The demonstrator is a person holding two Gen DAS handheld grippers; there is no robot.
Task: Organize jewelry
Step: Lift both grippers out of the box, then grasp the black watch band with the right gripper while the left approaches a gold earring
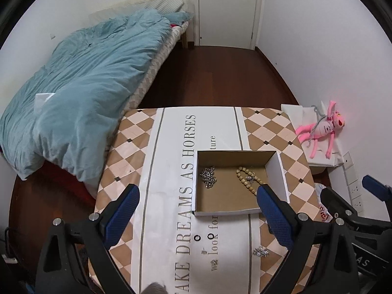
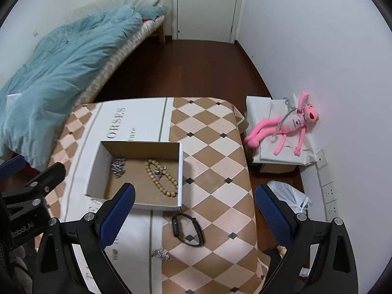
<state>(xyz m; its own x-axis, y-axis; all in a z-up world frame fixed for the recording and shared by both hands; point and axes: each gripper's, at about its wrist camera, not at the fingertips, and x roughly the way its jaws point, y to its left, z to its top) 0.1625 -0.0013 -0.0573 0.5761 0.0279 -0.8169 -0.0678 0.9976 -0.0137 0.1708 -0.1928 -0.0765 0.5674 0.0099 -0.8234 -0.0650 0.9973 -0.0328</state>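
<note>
Already the shallow brown cardboard box with white outer walls [image 2: 137,171] held two pieces: a tangled silver metal chain [image 2: 118,167] toward its left wall and a loop of round tan wooden beads [image 2: 161,178] toward its right, with a small silvery piece lying on the beads that was too small to identify. The box stood near the middle of the tabletop [image 2: 215,171], on a cloth of tan and cream diamonds with a white printed band.

Three kinds of pieces were still outside, so the sorting looked roughly half done. A black smartwatch with a smooth curved rubbery band [image 2: 187,229] lay just beside the box's near wall, toward the tabletop's near edge. A small glinting cluster of silver trinkets [image 2: 161,254] sat nearer that edge, and two little black rings [image 1: 203,237] rested on the white band.

The right gripper [image 2: 194,210], jaws spread wide and empty, hung over the watch; the left gripper [image 1: 198,208], likewise spread and holding nothing, hovered above the box's near wall.

The likely next move was a descent onto the watch, closing across its narrow band; the trinkets and rings would probably demand a finer, flatter pinch against the cloth.
</note>
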